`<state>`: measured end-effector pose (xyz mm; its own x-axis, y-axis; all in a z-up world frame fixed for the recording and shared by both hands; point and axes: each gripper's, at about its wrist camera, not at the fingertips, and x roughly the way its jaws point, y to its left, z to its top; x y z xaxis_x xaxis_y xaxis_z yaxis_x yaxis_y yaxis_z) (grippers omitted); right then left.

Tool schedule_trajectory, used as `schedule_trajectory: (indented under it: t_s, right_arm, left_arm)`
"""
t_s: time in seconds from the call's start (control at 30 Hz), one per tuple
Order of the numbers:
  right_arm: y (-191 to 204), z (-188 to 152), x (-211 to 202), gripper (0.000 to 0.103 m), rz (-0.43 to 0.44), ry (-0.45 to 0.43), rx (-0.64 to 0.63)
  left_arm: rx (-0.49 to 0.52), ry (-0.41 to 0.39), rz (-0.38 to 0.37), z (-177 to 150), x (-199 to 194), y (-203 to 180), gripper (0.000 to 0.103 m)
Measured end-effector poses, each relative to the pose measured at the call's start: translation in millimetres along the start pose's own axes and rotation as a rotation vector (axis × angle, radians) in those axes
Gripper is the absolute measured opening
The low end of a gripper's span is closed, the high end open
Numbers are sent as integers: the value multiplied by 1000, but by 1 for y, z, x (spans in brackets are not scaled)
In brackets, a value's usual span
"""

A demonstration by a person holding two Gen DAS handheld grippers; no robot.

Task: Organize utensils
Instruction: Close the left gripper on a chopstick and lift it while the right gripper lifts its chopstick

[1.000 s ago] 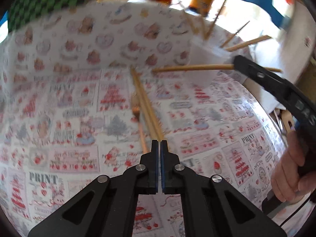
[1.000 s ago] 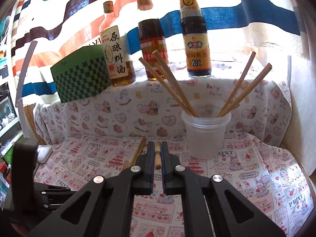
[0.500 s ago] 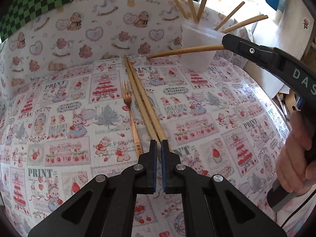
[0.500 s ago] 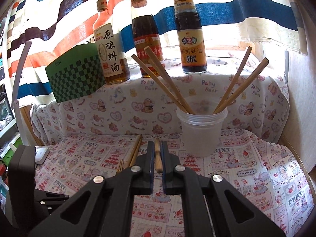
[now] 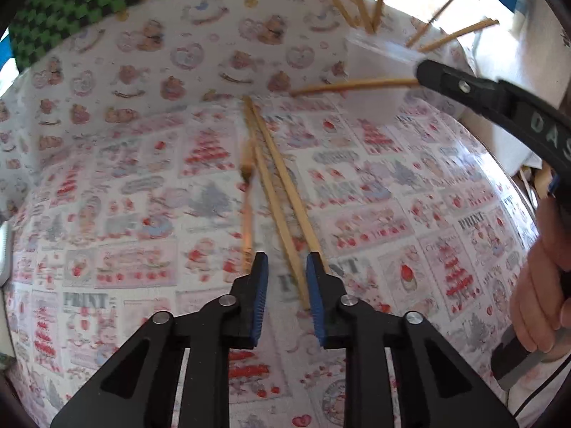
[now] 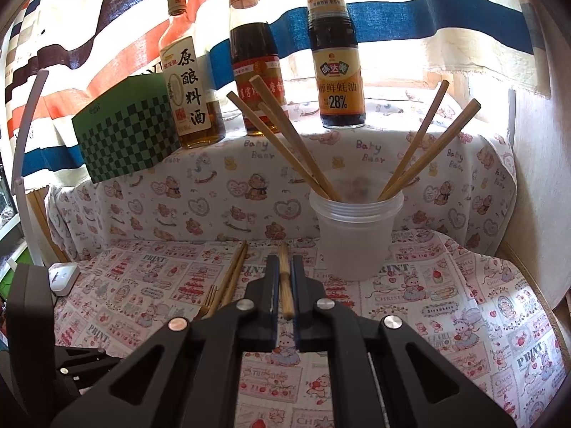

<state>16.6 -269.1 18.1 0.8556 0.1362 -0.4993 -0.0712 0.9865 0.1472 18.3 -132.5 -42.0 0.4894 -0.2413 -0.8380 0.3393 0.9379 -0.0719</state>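
The left gripper [image 5: 283, 262], jaws opening, straddles the near ends of two chopsticks [image 5: 282, 192] – pointing away toward the tabletop's back edge – while the right gripper [image 6: 284, 274] clamps one chopstick [image 6: 285, 281].

Cup [image 6: 356, 235] right of chopstick pair [image 6: 233, 271] on cloth [image 6: 446, 303]; bottles [image 6: 255, 53] behind.

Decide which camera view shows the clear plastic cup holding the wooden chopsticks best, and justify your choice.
The right wrist view is best: the clear plastic cup stands whole, sharp and upright on the patterned cloth, with five chopsticks leaning out of it. The left wrist view catches the cup only near the top edge, blurred and washed out by glare, partly behind the right tongs and their chopstick.
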Motion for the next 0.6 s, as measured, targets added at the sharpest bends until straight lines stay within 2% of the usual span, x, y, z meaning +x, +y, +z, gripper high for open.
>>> schedule_trajectory:
  t_s: [0.1, 0.17, 0.3, 0.4, 0.43, 0.5, 0.6]
  right_arm:
    - [1, -1, 1, 5, 2, -2, -8]
    - [1, -1, 1, 5, 1, -7, -6]
    - [-3, 0, -4, 5, 20, -36, 13]
    - [-7, 4, -17, 5, 50, -100, 28]
    - [-8, 5, -21, 5, 50, -123, 29]
    - [-10, 7, -29, 5, 62, -160, 37]
    - [-15, 12, -36, 5, 73, -196, 57]
  left_arm:
    - [62, 8, 17, 0, 1, -7, 11]
    - [28, 18, 3, 2, 1, -3, 11]
    - [29, 20, 6, 3, 2, -3, 12]
    - [23, 11, 12, 0, -2, 1, 6]
    - [36, -22, 20, 1, -10, 2, 5]
    - [28, -143, 32, 4, -38, 8, 5]
    - [-34, -285, -44, 8, -74, 25, 5]
